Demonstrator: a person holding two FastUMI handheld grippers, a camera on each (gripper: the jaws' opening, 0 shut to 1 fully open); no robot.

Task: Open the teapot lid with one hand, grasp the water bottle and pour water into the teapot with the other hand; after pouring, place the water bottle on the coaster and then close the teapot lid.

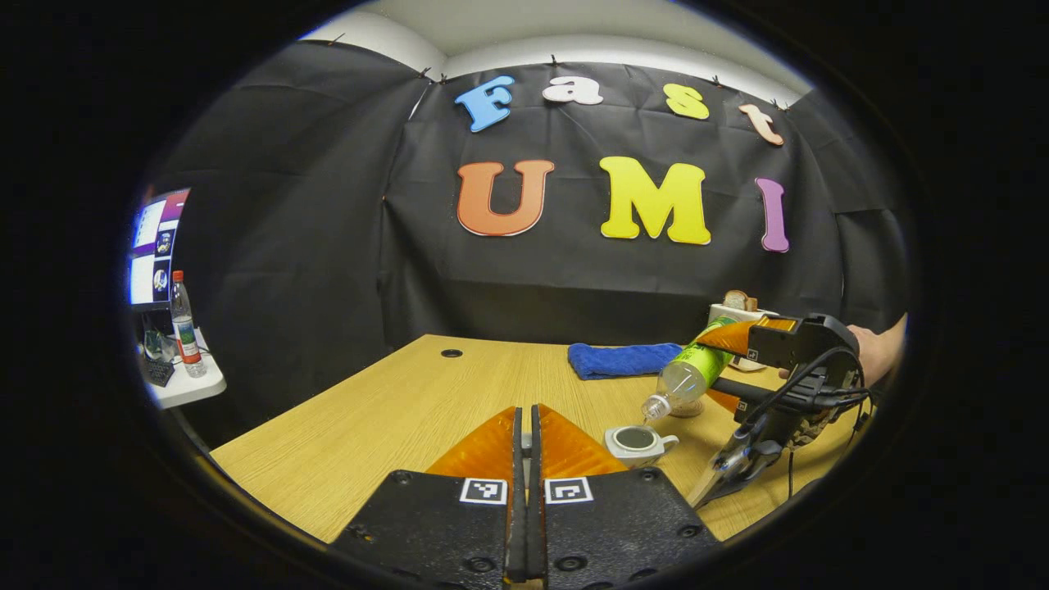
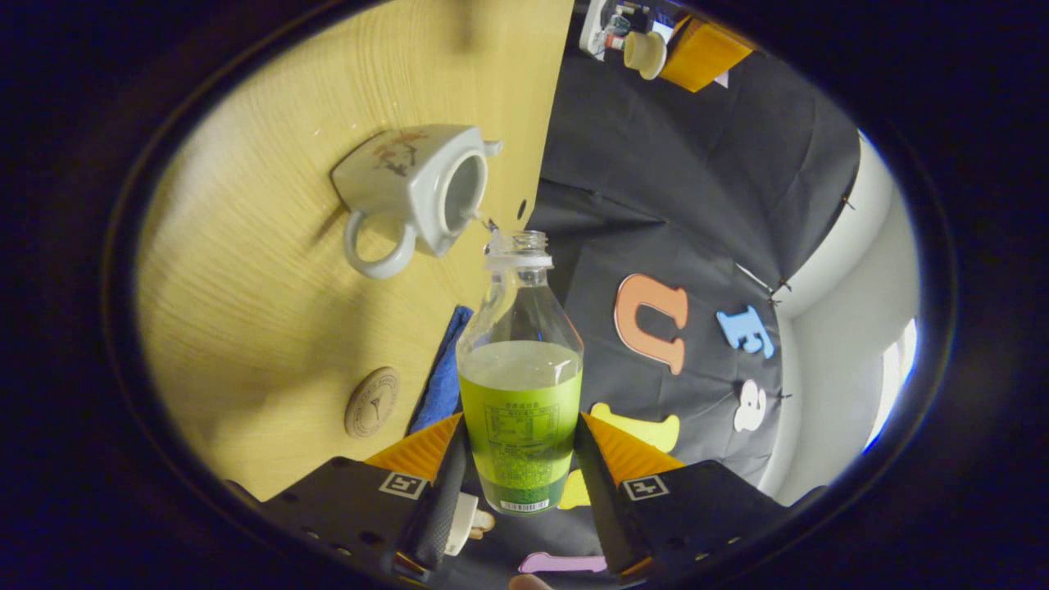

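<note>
Light wooden tabletop [image 1: 393, 393], spread across the lower half of the left gripper view. Folded blue cloth [image 1: 623, 359] lying at its far edge, toward 2 o'clock from the view's centre.

Right gripper [image 2: 520, 434] clamped on the lower body of the clear plastic water bottle with the green label [image 2: 520, 385], one finger pressing on each side. Bottle tipped mouth-down, its open neck hanging just above and beside the open top of the small white ceramic teapot [image 2: 410, 184], at 11 o'clock in the right gripper view. Thin trickle visible between neck and pot; plenty of water left in the bottle.

Left gripper [image 1: 525, 426] held back at 6 o'clock in its own view, jaws drawn together with barely a slit between. Seen from the right gripper view at 1 o'clock with the round cream teapot lid [image 2: 645, 53] at its tips, so judged to be pinching the lid, well apart from the pot.

Round tan coaster [image 2: 371, 401] bare on the table at 7 o'clock, near the cloth.

Judged progress: lid off, bottle grasped, pouring under way. Left to do: righting the bottle, standing it on the coaster, lowering the lid back onto the pot.
</note>
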